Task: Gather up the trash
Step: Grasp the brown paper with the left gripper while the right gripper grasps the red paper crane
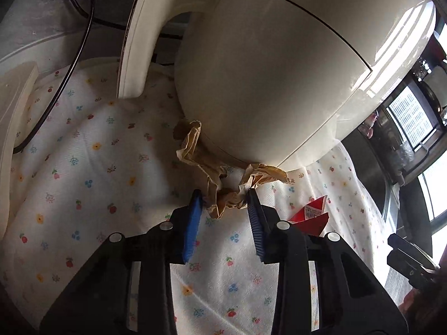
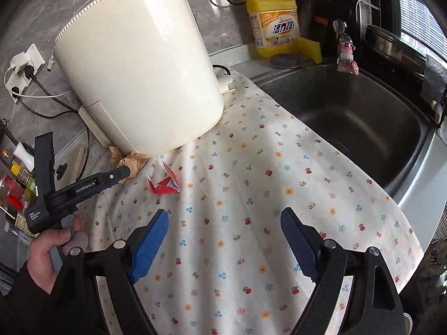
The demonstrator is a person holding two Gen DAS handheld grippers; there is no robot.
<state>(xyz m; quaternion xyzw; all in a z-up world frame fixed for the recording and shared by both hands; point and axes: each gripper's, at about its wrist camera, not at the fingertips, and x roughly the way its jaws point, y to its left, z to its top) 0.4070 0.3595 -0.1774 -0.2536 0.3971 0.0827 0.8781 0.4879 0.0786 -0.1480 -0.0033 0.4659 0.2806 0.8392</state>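
Observation:
A crumpled brown paper lies on the floral cloth against the base of the cream air fryer. My left gripper is open with its blue pads either side of the paper's near end. A red folded wrapper lies just right of it. In the right wrist view the left gripper reaches the brown paper at the fryer's foot, and the red wrapper lies on the cloth. My right gripper is open and empty above the cloth, nearer than the wrapper.
A floral cloth covers the counter. A dark sink lies to the right, with a yellow detergent bottle behind it. Wall sockets with cables are at the left. A black cable runs behind the fryer.

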